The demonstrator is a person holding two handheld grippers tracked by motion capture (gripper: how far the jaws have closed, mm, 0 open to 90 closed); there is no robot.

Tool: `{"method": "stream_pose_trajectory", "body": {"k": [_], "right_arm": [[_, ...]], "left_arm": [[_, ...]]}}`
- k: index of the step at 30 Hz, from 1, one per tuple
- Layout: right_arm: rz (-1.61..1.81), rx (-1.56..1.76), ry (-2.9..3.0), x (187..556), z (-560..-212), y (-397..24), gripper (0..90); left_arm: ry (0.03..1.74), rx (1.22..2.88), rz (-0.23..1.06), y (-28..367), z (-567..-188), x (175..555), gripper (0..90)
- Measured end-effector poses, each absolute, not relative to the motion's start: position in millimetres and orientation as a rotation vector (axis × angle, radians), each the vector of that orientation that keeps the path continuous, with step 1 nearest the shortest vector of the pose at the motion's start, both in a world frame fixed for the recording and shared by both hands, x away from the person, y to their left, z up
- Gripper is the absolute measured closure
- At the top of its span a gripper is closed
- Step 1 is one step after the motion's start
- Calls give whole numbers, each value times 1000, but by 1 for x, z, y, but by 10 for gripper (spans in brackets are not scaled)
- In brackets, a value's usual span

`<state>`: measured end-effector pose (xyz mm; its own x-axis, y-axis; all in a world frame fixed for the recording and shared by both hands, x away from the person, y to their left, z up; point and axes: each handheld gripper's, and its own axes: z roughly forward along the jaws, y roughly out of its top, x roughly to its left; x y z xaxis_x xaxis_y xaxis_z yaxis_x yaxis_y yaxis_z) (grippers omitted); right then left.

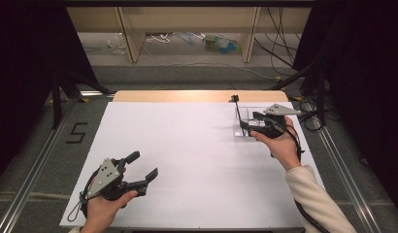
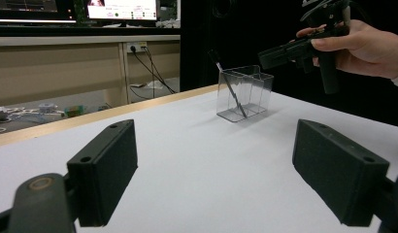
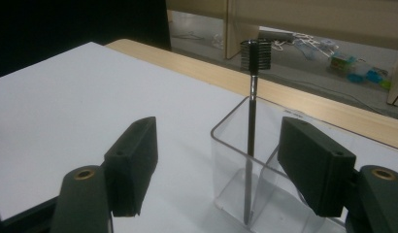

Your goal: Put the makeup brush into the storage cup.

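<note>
We hold the left gripper (image 1: pixel 144 167) low over the near left part of the white table (image 1: pixel 187 160), our left hand (image 1: pixel 106 208) wrapped around its body from below and its jaws pointing up the table toward the far right. Those jaws stand wide apart with nothing between them.

Our right hand (image 1: pixel 279 143) reaches forward at the far right side, palm turned inward, carrying the right gripper (image 1: pixel 249 127) just above the clear plastic holder (image 3: pixel 245 194). Seen from the right gripper view, its jaws are spread wide on either side of the holder's near corner and grip nothing.

A thin black brush (image 3: pixel 252 126) stands in the holder's front compartment, leaning slightly, its ribbed head (image 3: pixel 256 55) rising above the rim, between the open jaws but apart from both.
</note>
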<state>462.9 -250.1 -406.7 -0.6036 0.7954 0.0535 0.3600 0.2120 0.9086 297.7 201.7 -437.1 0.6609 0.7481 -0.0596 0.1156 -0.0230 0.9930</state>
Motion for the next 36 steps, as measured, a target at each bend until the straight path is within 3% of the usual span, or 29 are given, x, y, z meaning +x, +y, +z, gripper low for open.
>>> {"method": "stream_pose_trajectory", "body": {"k": [36], "right_arm": [[1407,974,2068,379,-413,-286,324]], "left_arm": [[745,1534,592,202,-436,298,160]]}}
